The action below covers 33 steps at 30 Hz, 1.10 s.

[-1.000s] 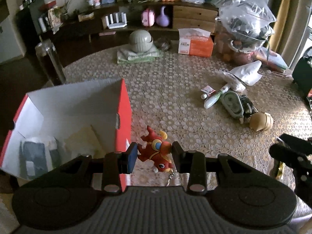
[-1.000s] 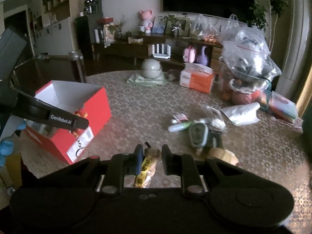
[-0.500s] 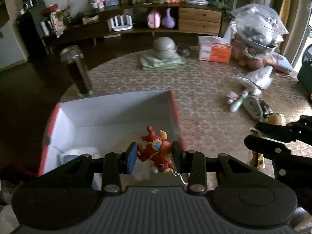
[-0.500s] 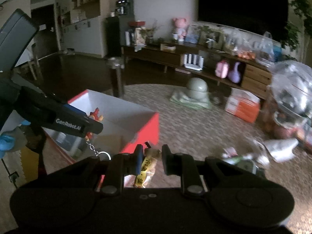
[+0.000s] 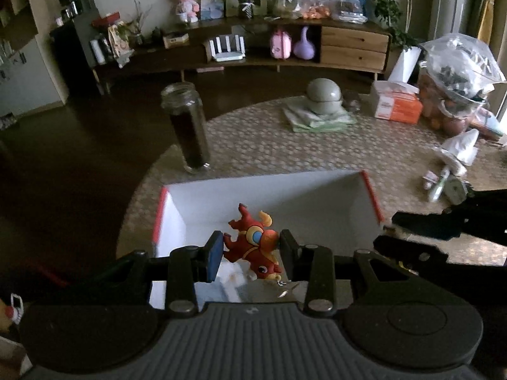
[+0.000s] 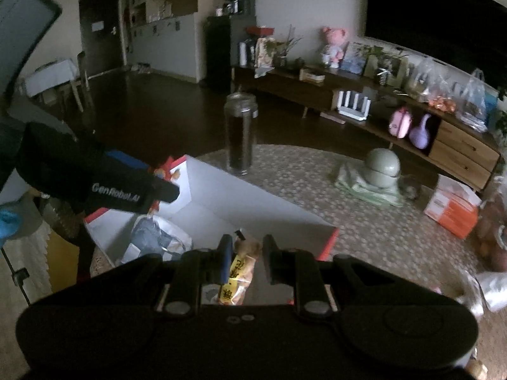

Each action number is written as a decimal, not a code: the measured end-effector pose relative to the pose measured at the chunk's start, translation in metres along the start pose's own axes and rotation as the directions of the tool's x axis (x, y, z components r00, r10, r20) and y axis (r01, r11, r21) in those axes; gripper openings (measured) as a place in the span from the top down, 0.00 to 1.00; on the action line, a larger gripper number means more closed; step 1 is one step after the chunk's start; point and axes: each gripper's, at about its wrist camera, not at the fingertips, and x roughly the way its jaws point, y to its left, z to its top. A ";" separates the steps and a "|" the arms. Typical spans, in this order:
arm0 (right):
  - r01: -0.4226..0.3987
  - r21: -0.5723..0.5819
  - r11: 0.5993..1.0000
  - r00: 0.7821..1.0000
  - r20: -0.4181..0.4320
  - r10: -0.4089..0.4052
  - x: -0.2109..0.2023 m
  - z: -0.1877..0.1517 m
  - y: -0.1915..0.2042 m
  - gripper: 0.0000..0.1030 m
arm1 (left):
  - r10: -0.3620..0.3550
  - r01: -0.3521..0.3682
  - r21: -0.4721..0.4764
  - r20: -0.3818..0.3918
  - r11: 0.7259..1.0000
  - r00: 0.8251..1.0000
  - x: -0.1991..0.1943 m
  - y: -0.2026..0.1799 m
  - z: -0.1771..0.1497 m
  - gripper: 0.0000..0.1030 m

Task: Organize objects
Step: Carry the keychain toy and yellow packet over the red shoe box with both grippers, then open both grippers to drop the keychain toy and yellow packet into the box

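Snack packet (image 6: 237,280) in right jaws: right wrist view only

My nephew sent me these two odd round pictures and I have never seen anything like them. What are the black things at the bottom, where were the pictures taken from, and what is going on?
There is no robot here. A person holds a hand-held gripper in each hand, and each one carries a wide-angle camera that looks forward along its two fingers. The black shapes at the bottom are those tools.

One picture is from the left hand-held gripper, shut on a small red toy keychain. The other is from the right hand-held gripper, shut on a yellow-labelled snack packet.

Both hover over an open red box with a white inside, standing on a round table with a patterned cloth. Also on the table are a tall dark jar, a grey-green lidded bowl on folded cloth, and an orange tissue box.
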 end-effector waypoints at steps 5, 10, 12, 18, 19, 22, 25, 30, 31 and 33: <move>-0.006 -0.038 0.999 0.999 -0.053 0.004 0.036 0.002 0.017 0.81 | 0.010 -0.009 0.018 -0.018 1.000 1.000 0.023 0.016 0.001 0.64; 0.021 -0.056 0.998 0.995 -0.096 -0.027 0.069 0.000 0.025 0.81 | 0.007 -0.005 0.065 -0.034 0.998 0.999 0.053 0.020 0.003 0.64; 0.031 -0.057 0.998 0.993 -0.110 -0.038 0.080 0.000 0.025 0.81 | 0.008 -0.004 0.078 -0.055 0.997 0.998 0.067 0.021 0.004 0.64; 0.039 -0.070 0.997 0.985 -0.168 -0.050 0.108 -0.007 0.024 0.81 | 0.028 -0.013 0.126 -0.117 0.992 0.993 0.110 0.016 0.002 0.64; 0.038 -0.069 0.997 0.983 -0.174 -0.050 0.111 -0.009 0.024 0.81 | 0.029 -0.012 0.129 -0.129 0.992 0.991 0.116 0.016 0.001 0.64; 0.045 -0.073 0.996 0.981 -0.187 -0.058 0.118 -0.013 0.025 0.81 | 0.014 0.007 0.122 -0.167 0.993 0.986 0.131 0.016 -0.003 0.64; 0.038 -0.075 0.996 0.977 -0.205 -0.053 0.123 -0.017 0.026 0.81 | -0.004 0.027 0.116 -0.190 0.993 0.982 0.142 0.014 -0.007 0.64; 0.031 -0.061 0.998 0.974 -0.222 -0.044 0.126 -0.020 0.026 0.80 | -0.026 0.062 0.141 -0.243 0.988 0.970 0.157 0.007 -0.010 0.63; 0.027 -0.057 0.998 0.973 -0.227 -0.040 0.127 -0.021 0.025 0.80 | -0.018 0.059 0.153 -0.251 0.986 0.968 0.160 0.004 -0.011 0.63; 0.022 -0.055 0.998 0.971 -0.236 -0.034 0.128 -0.021 0.024 0.78 | -0.019 0.066 0.157 -0.279 0.985 0.960 0.166 0.002 -0.011 0.63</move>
